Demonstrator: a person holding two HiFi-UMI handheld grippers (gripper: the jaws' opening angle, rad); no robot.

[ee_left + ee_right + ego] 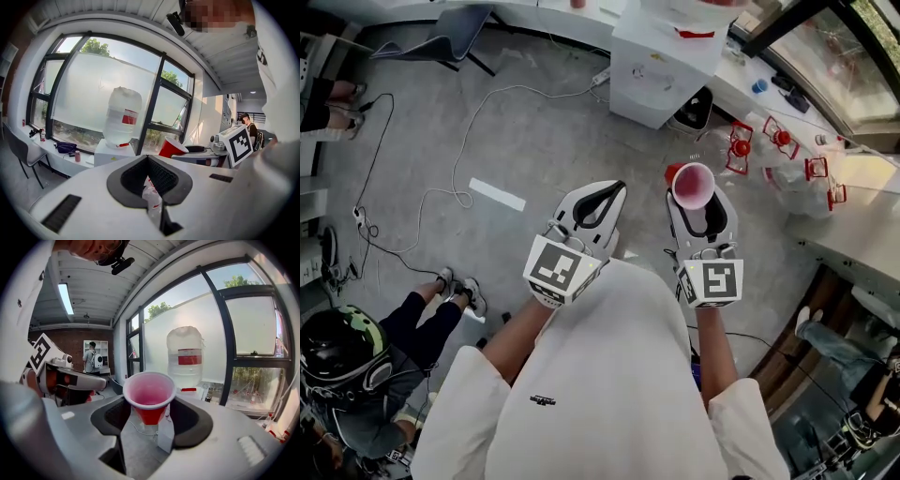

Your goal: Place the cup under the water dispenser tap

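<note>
Gripping a red cup [693, 185] by its sides, the right gripper [698, 208] is holding it upright, mouth up, out in front of the person's white shirt [609, 375]. In the right gripper view its black fingers [111, 416] are pressing on the cup's tapering wall from both sides, and the pink inside is showing no liquid.

The left gripper [602, 202] is hanging just beside the right one, apart from it. Its fingers are standing closed tip to tip with nothing between them, as the left gripper view is showing plainly.

Both grippers are pointing towards the water dispenser [661, 66], a white cabinet carrying a big clear bottle [185, 357] with a red tap [189, 390] below it. The dispenser is standing well apart from the cup, across a stretch of grey floor [534, 141]. White cables [469, 141] are trailing over that floor.

Small red objects [739, 147] are sitting near the window at the right; what they are I cannot tell. A seated person [403, 375] in a dark helmet [337, 349] is showing at the lower left of the head view.
</note>
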